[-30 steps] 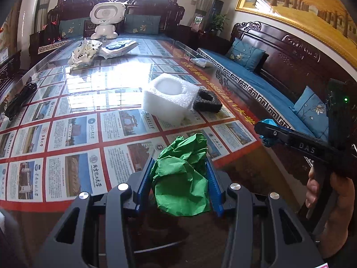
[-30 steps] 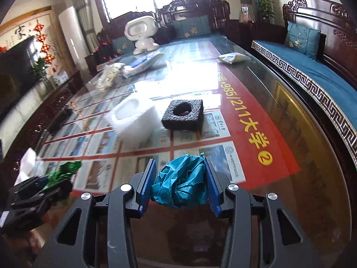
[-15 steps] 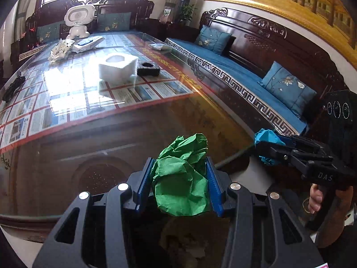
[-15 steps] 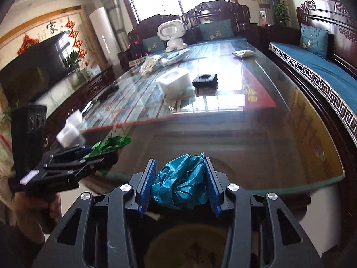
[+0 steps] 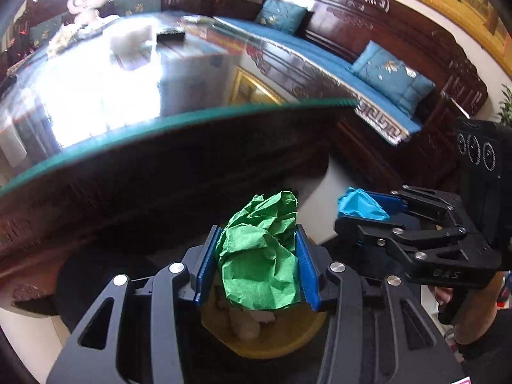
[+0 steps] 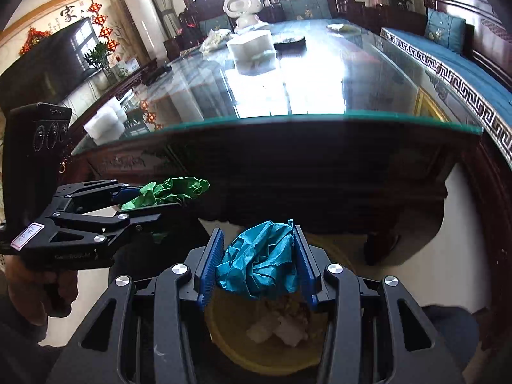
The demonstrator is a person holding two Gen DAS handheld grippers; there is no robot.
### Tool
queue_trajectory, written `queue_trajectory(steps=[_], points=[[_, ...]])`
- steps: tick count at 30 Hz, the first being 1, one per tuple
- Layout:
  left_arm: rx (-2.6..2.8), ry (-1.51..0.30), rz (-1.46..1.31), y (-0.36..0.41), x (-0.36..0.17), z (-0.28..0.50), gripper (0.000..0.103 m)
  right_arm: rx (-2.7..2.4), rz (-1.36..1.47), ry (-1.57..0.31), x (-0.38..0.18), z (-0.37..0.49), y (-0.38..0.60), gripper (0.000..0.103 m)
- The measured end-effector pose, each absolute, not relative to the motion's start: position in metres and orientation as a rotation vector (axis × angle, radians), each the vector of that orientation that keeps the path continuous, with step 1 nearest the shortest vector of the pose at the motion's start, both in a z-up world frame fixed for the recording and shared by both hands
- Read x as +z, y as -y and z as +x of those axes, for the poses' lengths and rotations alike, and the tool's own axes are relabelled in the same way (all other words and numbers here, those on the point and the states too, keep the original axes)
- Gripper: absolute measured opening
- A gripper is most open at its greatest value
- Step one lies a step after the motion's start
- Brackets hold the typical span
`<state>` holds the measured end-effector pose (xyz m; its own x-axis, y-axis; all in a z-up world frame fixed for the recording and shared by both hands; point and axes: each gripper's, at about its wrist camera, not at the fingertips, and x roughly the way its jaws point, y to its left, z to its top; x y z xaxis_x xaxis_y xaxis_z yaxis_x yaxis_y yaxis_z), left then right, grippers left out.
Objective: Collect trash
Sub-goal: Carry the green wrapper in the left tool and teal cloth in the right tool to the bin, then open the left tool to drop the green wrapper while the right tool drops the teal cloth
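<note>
Pads of the left gripper (image 5: pixel 257 256) clamp a crumpled green paper ball (image 5: pixel 260 256); the right gripper (image 6: pixel 257 260) clamps a crumpled teal paper ball (image 6: pixel 260 260). Directly below both sits a yellow waste bin (image 6: pixel 268 361) holding pale scraps. Only the right wrist view shows the bin's white contents clearly, plus the left gripper from the side. Beyond both tools lies the glass tabletop (image 6: pixel 320 96); on its far part stand a white foam block (image 6: pixel 251 43) and a black foam piece (image 6: pixel 289 42).
</note>
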<state>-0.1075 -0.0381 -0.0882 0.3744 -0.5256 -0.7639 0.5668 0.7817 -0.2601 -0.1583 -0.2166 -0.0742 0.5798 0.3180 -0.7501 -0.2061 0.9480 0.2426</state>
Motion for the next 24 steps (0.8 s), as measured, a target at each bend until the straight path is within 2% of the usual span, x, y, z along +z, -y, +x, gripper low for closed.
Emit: queue_trajectory(steps=[5, 8, 9, 10, 11, 24], points=[[-0.71, -0.983, 0.07, 0.042, -0.1, -0.123, 0.046, 0.282, 0.105, -0.923, -0.085, -0.17, 0.218, 0.045], [-0.716, -0.989, 0.062, 0.041, -0.103, -0.128, 0.046, 0.286, 0.085, -0.934, -0.087, -0.175, 0.215, 0.05], [-0.715, -0.991, 0.06, 0.04, -0.104, -0.129, 0.046, 0.282, 0.085, -0.938, -0.088, -0.176, 0.215, 0.055], [-0.714, -0.993, 0.058, 0.04, -0.105, -0.131, 0.046, 0.277, 0.089, -0.94, -0.089, -0.178, 0.215, 0.065], [-0.713, -0.995, 0.06, 0.041, -0.106, -0.132, 0.046, 0.275, 0.094, -0.943, -0.091, -0.18, 0.216, 0.067], [-0.771, -1.036, 0.115, 0.063, -0.119, -0.145, 0.046, 0.259, 0.171, -0.92, -0.083, -0.188, 0.238, 0.066]])
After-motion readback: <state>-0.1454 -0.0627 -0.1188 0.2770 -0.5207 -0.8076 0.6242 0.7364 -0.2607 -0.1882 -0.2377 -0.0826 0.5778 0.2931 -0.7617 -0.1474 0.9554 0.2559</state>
